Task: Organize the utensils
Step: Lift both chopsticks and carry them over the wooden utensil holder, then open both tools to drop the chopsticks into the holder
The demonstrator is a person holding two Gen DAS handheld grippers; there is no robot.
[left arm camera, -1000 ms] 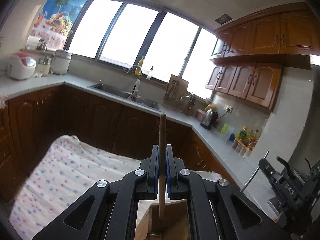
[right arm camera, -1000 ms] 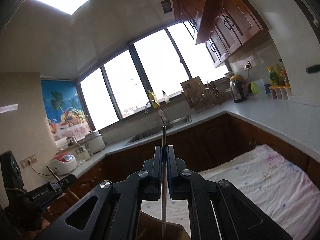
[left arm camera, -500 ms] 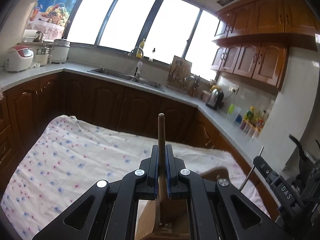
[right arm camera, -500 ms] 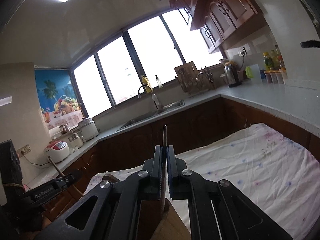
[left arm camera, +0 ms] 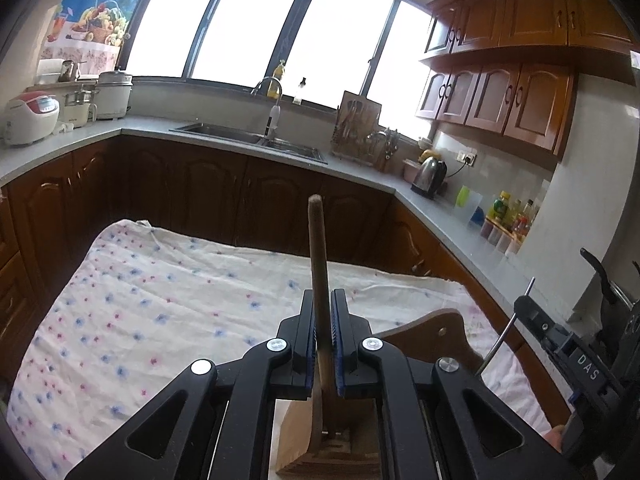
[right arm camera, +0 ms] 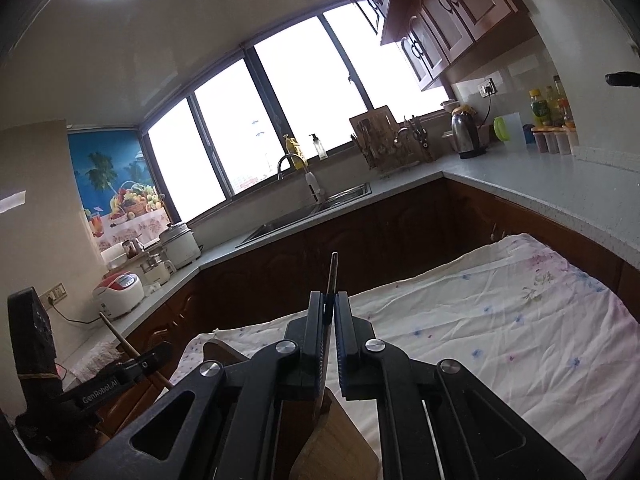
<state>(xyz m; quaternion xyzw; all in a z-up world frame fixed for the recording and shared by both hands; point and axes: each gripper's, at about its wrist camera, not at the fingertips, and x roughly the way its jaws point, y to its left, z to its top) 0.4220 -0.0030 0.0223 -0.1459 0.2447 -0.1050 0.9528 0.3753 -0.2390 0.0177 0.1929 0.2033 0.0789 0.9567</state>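
Observation:
My left gripper (left arm camera: 323,308) is shut on a wooden utensil handle (left arm camera: 317,248) that stands upright; its lower end goes down into a light wooden holder (left arm camera: 320,444) below the jaws. My right gripper (right arm camera: 329,304) is shut on a thin metal utensil (right arm camera: 333,270), upright, its lower end over a light wooden holder (right arm camera: 336,448). Each gripper shows in the other's view: the right one at the right edge (left arm camera: 576,356), the left one at the lower left (right arm camera: 108,380). A dark wooden board (left arm camera: 432,340) lies on the cloth behind the holder.
A floral white cloth (left arm camera: 160,312) covers the table. Dark cabinets and a grey counter (left arm camera: 360,168) run behind it, with a sink (left arm camera: 248,136), a kettle (left arm camera: 430,172), rice cookers (left arm camera: 32,116) and bottles (left arm camera: 508,212).
Both grippers have tilted downward, bringing more of the table and cloth into view. The wooden handle and the metal utensil have sunk lower toward the holder. Both stay gripped.

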